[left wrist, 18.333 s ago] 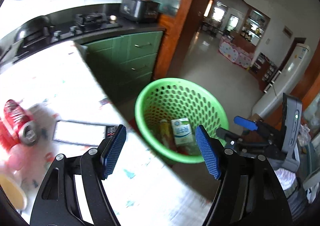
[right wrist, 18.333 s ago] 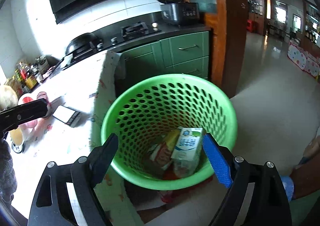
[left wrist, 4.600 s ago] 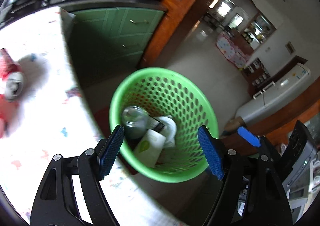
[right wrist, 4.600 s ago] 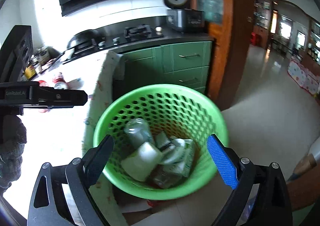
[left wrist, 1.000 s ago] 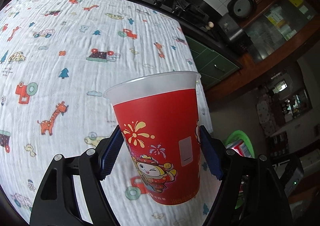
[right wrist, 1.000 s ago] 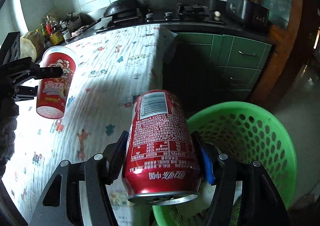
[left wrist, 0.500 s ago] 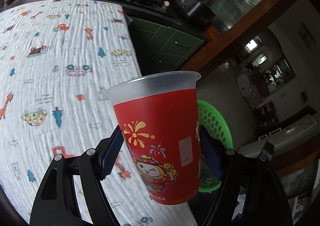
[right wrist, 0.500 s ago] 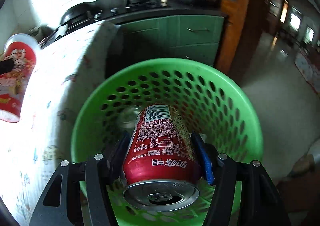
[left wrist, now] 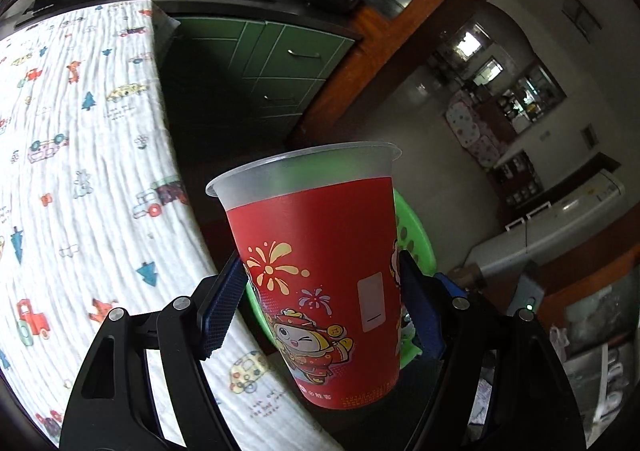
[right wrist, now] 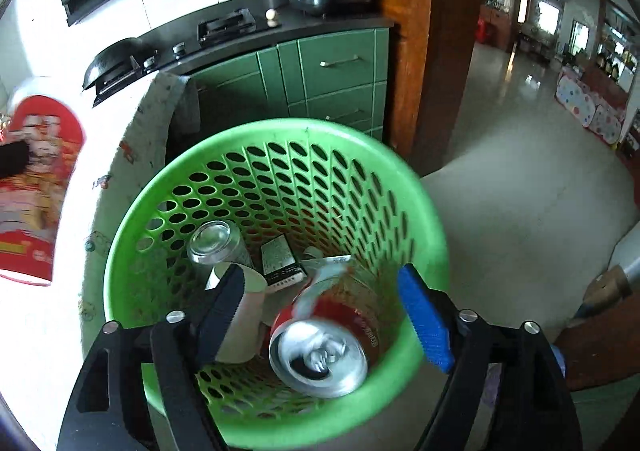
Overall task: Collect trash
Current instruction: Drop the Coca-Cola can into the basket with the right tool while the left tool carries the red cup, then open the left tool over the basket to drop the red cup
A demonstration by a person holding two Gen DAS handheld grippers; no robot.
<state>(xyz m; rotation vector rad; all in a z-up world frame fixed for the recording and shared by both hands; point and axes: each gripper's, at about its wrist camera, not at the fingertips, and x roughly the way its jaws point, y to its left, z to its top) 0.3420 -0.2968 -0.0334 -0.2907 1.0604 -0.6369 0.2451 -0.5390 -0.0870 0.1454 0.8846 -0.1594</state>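
My left gripper (left wrist: pixel 322 309) is shut on a red paper cup (left wrist: pixel 320 275) with a cartoon print and holds it upright above the table edge, with the green basket (left wrist: pixel 416 235) partly hidden behind it. My right gripper (right wrist: pixel 320 311) is open above the green perforated basket (right wrist: pixel 168 187). A red soda can (right wrist: pixel 320 347), blurred, is loose inside the basket between my spread fingers. The basket also holds a clear cup (right wrist: pixel 214 243), a white paper cup (right wrist: pixel 246 303) and a small box (right wrist: pixel 280 261). The red cup (right wrist: pixel 36 187) shows blurred at the left of the right wrist view.
The table with its printed white cloth (left wrist: pixel 80 155) is at the left, its edge beside the basket. Green cabinets (right wrist: pixel 320 79) and a stove counter (right wrist: pixel 224 27) stand behind. A wooden door post (right wrist: pixel 436 43) is to the right, with tiled floor (right wrist: pixel 520 187) beyond.
My right gripper has opened and let go of the red can, which now drops into the basket. My left gripper has carried the red cup further right toward the basket.
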